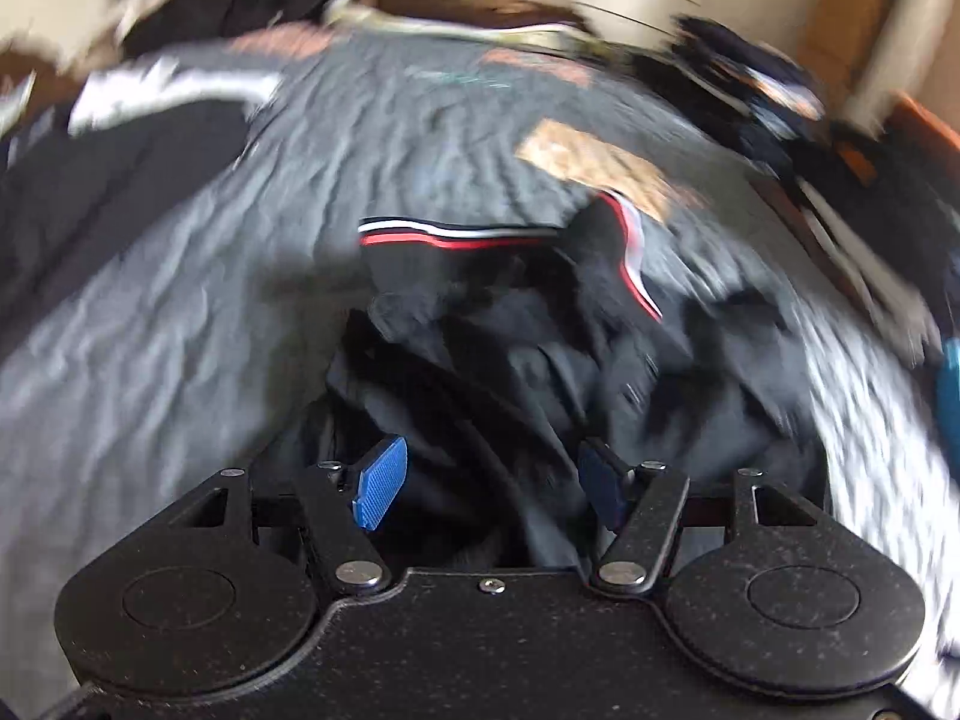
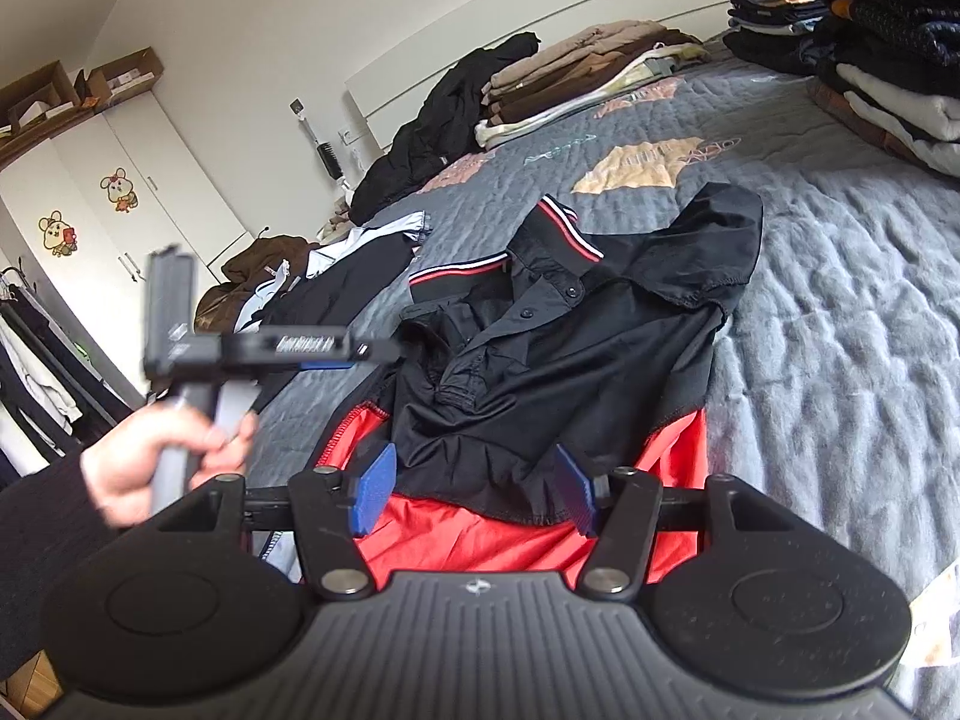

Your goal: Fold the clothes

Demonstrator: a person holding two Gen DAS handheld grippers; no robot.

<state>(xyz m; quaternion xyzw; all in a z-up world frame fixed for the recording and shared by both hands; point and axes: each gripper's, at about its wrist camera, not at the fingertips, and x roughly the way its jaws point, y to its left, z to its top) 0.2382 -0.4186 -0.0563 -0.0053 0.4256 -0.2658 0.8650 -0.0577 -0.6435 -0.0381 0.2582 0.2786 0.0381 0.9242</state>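
A black polo shirt (image 2: 570, 348) with a red-and-white striped collar (image 2: 480, 270) lies crumpled on a red garment (image 2: 480, 534), on a grey quilted bed (image 2: 840, 300). My right gripper (image 2: 474, 489) is open at the shirt's near hem, which shows between its blue pads (image 2: 372, 489). A hand (image 2: 150, 456) holds my left gripper (image 2: 282, 348) above the shirt's left side, blurred. In the left wrist view, also blurred, the left gripper (image 1: 492, 480) is open over the bunched polo shirt (image 1: 510, 360), with the striped collar (image 1: 456, 235) beyond it.
Folded clothes are stacked by the headboard (image 2: 576, 78) and at the far right (image 2: 870, 60). A dark jacket (image 2: 432, 132) and loose garments (image 2: 336, 276) lie along the bed's left side. A white wardrobe (image 2: 120, 198) and hanging clothes (image 2: 30, 372) stand at the left.
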